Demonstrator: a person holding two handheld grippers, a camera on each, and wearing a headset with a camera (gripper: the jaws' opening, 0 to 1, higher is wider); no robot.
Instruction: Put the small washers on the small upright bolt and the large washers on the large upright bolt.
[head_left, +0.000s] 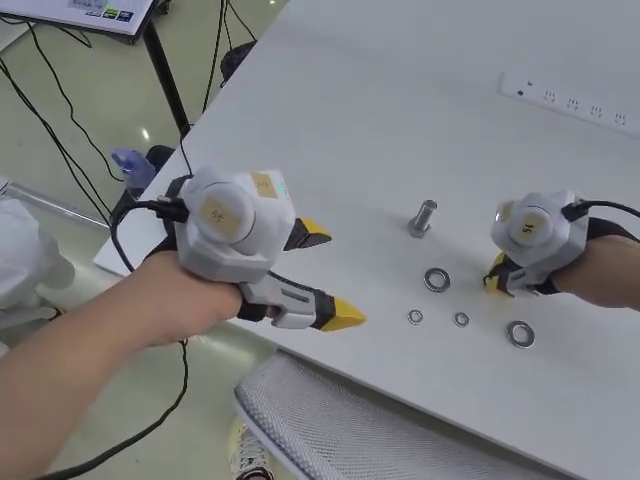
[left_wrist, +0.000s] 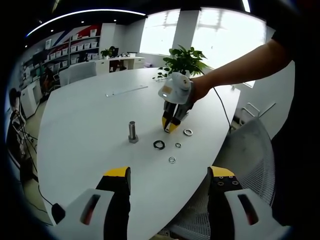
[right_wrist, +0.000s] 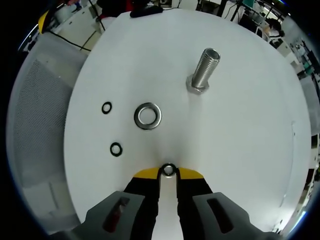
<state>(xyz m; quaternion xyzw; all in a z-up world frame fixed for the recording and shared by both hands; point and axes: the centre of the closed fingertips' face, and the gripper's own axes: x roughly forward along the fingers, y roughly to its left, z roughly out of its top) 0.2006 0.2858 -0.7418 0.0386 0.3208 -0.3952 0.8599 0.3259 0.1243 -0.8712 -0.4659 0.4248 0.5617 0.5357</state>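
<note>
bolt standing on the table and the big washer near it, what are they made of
The upright silver threaded bolt looks like steel, maybe plated: bright grey sheen, glints on threads and hex base. The large flat silver ring washer looks like the same metal, smooth and shiny. Exact alloy cannot be told.

The bolt (head_left: 423, 217) stood on the table (head_left: 330, 130), with a large washer (head_left: 436, 279) at its 6 o'clock. From that washer, a small washer (head_left: 415, 317) lay at 7, the other small washer (head_left: 461, 320) at 5, and a second large washer (head_left: 520, 333) at 4. My right gripper (head_left: 497, 275) sat at 3, a small ring (right_wrist: 169, 170) between its tips. My left gripper (head_left: 335, 277) was at 9, well apart.
</note>
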